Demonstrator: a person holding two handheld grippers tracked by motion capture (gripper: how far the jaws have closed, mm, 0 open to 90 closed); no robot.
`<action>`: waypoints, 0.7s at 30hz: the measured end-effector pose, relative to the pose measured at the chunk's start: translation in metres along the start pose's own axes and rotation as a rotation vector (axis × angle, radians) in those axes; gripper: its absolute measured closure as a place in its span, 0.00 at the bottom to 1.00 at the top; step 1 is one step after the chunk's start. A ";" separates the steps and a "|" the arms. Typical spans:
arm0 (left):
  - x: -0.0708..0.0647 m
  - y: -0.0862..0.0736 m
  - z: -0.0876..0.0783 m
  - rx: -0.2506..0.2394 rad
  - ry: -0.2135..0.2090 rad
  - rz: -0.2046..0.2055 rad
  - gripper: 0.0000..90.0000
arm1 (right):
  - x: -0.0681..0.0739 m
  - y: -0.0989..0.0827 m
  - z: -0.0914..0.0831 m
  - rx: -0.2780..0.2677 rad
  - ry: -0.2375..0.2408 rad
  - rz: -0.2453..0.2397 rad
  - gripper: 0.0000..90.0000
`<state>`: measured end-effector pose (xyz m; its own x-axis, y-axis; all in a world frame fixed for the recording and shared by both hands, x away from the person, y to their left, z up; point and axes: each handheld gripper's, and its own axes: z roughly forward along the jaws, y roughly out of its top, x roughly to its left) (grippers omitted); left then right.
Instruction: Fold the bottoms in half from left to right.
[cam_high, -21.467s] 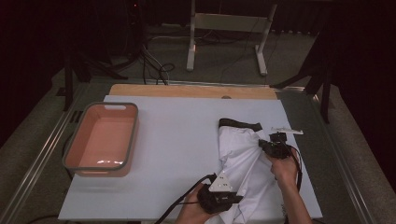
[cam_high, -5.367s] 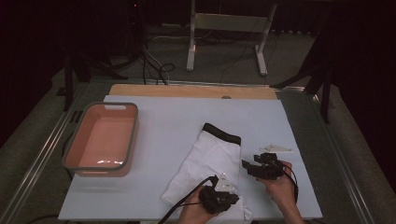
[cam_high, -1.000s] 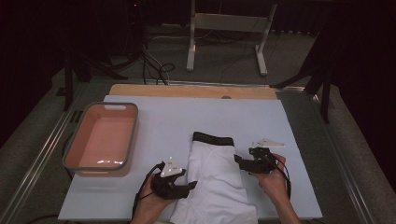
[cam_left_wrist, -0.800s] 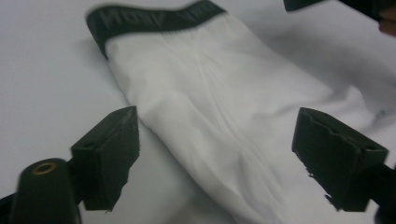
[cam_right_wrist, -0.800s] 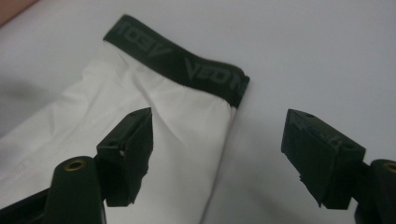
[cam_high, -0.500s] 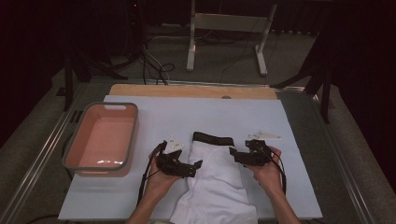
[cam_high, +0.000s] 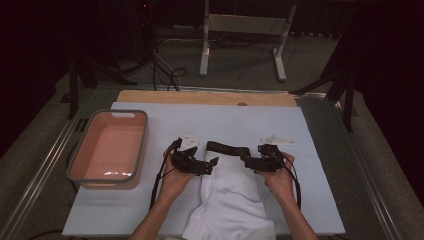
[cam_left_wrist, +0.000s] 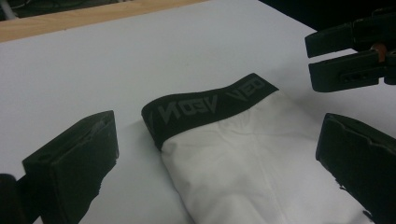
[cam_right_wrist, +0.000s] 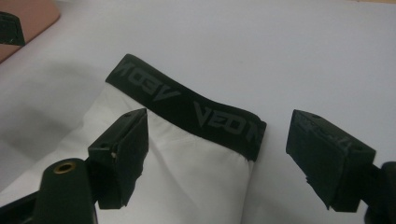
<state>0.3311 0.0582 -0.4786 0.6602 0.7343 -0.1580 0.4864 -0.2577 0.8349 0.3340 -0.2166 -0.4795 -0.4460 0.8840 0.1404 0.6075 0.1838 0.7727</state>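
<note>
**Both claws poised at the waistband corners**

Folding of white underwear (cam_high: 232, 200) in hand, judged mid-way; garment lying folded lengthwise on the white surface (cam_high: 320, 200), black waistband (cam_high: 228, 148) at the far end, legs trailing off toward the near edge; salmon-coloured tub (cam_high: 109, 149) well apart to the left, untouched.

Left claw (cam_high: 214, 162) at the waistband's left corner, jaws wide and just opened fully; in the left gripper view cloth lying in the gap but not pressed. Right claw (cam_high: 246, 159) at the right corner, jaws wide and just opening further; in the right gripper view the waistband (cam_right_wrist: 187, 112) ahead of the jaws, the left jaw over the white cloth, no pinch made.

Next move, by judgement: lowering each claw onto its corner, closing on waistband and the layers beneath together, then drawing the end back over the body for a cross fold; risk of catching the top layer alone.

Against a second ago: left claw moved up from beside the garment's middle to the waistband; right claw drawn inward to it; garment itself unshifted.
</note>
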 end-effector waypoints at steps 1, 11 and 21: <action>0.000 0.001 0.001 -0.001 0.001 0.001 0.00 | 0.000 0.000 0.001 -0.001 -0.002 -0.001 0.23; 0.002 -0.001 0.012 0.017 -0.002 0.022 0.00 | -0.005 -0.001 0.009 0.030 -0.024 0.015 0.26; 0.010 -0.002 0.023 0.047 0.001 0.014 0.00 | -0.010 -0.002 0.012 0.041 -0.040 0.012 0.27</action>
<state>0.3501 0.0519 -0.4943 0.6666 0.7310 -0.1456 0.5032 -0.2972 0.8115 0.3450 -0.2204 -0.4896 -0.4123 0.9026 0.1239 0.6395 0.1899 0.7450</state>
